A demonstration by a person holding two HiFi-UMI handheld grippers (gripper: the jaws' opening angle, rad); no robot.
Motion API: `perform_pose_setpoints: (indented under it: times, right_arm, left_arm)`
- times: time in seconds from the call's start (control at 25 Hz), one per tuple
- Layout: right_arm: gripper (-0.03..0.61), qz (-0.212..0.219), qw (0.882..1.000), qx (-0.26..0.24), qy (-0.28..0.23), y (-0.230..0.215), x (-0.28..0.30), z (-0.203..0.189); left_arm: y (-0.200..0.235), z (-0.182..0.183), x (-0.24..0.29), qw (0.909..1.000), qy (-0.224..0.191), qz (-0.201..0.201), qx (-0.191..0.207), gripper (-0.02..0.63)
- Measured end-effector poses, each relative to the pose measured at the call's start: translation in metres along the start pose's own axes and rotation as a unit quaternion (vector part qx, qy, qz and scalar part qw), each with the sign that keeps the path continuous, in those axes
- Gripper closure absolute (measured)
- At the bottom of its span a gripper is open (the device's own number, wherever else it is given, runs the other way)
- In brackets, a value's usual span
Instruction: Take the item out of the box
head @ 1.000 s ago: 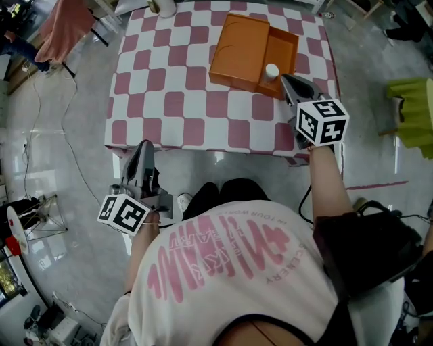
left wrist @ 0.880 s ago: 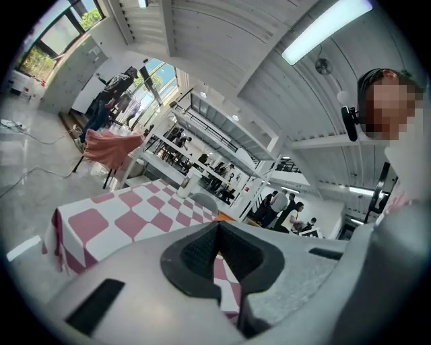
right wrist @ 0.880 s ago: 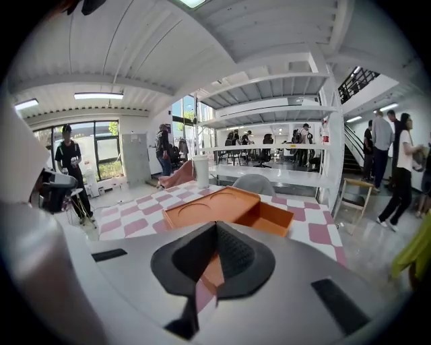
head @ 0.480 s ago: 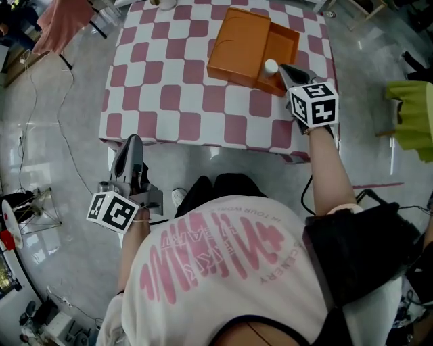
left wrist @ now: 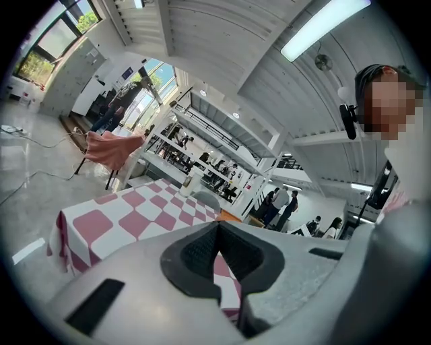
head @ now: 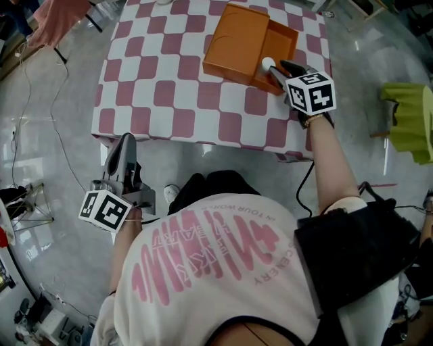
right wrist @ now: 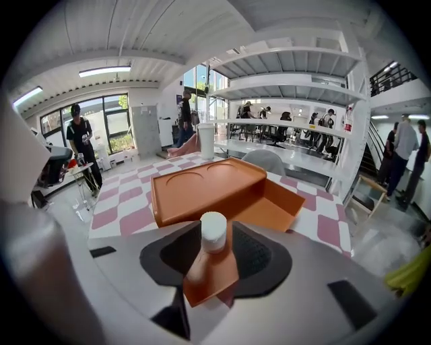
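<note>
An orange box (head: 247, 40) lies on the checkered table (head: 169, 94), its cover slid left so the right compartment is uncovered. A small white cylinder (head: 268, 64) stands in that compartment's near corner. My right gripper (head: 281, 67) is at that corner. In the right gripper view its jaws are opening, and the white cylinder (right wrist: 214, 231) and the box corner (right wrist: 209, 276) sit between the dark pads (right wrist: 259, 256), which do not press on it. My left gripper (head: 125, 140) hangs shut below the table's near edge, with nothing in it (left wrist: 217, 253).
A white cup (right wrist: 205, 141) stands at the table's far edge. A yellow-green object (head: 409, 121) is on the floor to the right, and a pink cloth on a chair (head: 57, 17) to the far left. Cables run across the floor at left. People stand in the background.
My right gripper has moved forward up to the box's near corner and now has the white cylinder between its jaws. The left gripper has stayed low at my side.
</note>
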State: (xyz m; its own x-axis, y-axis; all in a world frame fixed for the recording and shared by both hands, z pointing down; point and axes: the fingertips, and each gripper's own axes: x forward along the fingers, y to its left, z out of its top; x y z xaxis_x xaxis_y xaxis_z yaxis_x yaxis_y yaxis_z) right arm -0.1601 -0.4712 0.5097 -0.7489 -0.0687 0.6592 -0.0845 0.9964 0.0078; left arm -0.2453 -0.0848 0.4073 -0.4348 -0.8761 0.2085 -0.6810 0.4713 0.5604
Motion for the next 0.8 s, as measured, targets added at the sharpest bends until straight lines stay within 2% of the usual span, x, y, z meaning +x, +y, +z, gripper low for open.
perform_pose_setpoints:
  times: [0.24, 0.48, 0.68, 0.8]
  right_arm:
    - [0.36, 0.036, 0.999, -0.02, 0.028, 0.01, 0.01, -0.007]
    - [0.359, 0.031, 0.998, -0.033, 0.043, 0.01, 0.019, -0.011]
    - [0.36, 0.031, 0.998, -0.034, 0.037, 0.01, 0.024, -0.008]
    - [0.383, 0.029, 0.998, -0.04, 0.04, 0.011, 0.026, -0.008]
  left_arm:
    - [0.007, 0.0, -0.005, 1.0, 0.0, 0.009, 0.0, 0.606]
    - [0.01, -0.003, -0.007, 0.9999, 0.0, 0.015, -0.002, 0.606]
    - [0.013, -0.005, -0.01, 0.9998, -0.002, 0.021, -0.002, 0.606]
    - [0.02, -0.004, -0.016, 0.9995, -0.007, 0.03, -0.005, 0.606]
